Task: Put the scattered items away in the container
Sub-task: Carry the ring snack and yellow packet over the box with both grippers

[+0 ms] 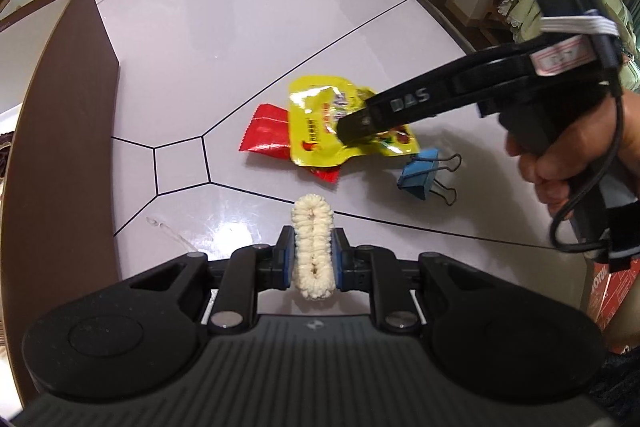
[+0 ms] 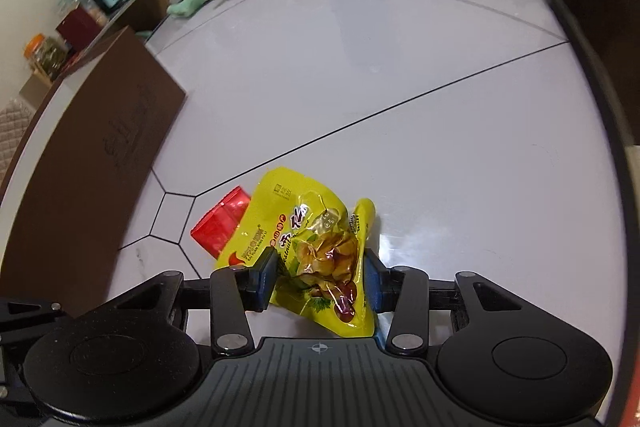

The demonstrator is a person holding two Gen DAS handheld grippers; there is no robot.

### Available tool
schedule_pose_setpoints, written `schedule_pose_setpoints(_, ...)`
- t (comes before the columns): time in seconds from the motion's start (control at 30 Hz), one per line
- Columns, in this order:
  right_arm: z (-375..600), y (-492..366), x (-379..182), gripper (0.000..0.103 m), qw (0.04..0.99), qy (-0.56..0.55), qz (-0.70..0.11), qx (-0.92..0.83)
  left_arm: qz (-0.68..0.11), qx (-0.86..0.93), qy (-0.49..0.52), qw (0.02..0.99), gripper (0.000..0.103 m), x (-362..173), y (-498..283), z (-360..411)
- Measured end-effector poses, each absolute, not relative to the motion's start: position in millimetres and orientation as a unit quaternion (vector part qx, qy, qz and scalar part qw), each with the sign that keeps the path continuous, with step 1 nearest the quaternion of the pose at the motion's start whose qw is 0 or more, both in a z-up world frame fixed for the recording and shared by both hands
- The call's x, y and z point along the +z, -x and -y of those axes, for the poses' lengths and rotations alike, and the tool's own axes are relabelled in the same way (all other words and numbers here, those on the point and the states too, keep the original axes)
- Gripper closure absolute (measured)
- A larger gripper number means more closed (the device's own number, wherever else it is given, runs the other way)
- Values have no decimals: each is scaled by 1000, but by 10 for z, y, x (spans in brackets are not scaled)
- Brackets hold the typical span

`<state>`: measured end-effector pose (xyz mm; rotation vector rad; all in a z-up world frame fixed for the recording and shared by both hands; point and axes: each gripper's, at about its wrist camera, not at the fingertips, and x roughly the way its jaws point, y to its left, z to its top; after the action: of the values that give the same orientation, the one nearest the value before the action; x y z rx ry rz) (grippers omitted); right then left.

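Cream scrunchie [image 1: 313,247] clamped upright; yellow pouch [image 2: 316,255] apparently crumpled.

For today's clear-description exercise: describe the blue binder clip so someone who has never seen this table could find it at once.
Start at the pale, line-patterned table and find the crumpled yellow snack pouch near its middle, lying over a red wrapper. Just beside the pouch sits the small blue metal binder clip. It is the only hard, folded-metal item there, with two thin wire loop handles sticking out.
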<state>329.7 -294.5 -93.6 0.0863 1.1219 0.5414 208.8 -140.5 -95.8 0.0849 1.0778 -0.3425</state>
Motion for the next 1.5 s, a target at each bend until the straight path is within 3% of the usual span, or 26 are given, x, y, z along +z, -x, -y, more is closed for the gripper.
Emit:
schedule_pose_setpoints(0.33,3298,-3082,-463,60,836,-91,-488,235,-487,-163,-44,857,88,-803,-2046,1428)
schedule_pose_setpoints(0.7,3252,-2767,139,60,861,-99,-423,263,-417,-152,-38,895,88,-240,-1819,1294)
schedule_pose_setpoints(1.1,2630,-2292,503,60,857,-74,-384,336,-372,-64,-18,926,88,253,-1372,598)
schedule_pose_setpoints(1.5,1722,-2043,555,60,841,-57,-376,384,-364,-4,-14,931,88,407,-1160,-231)
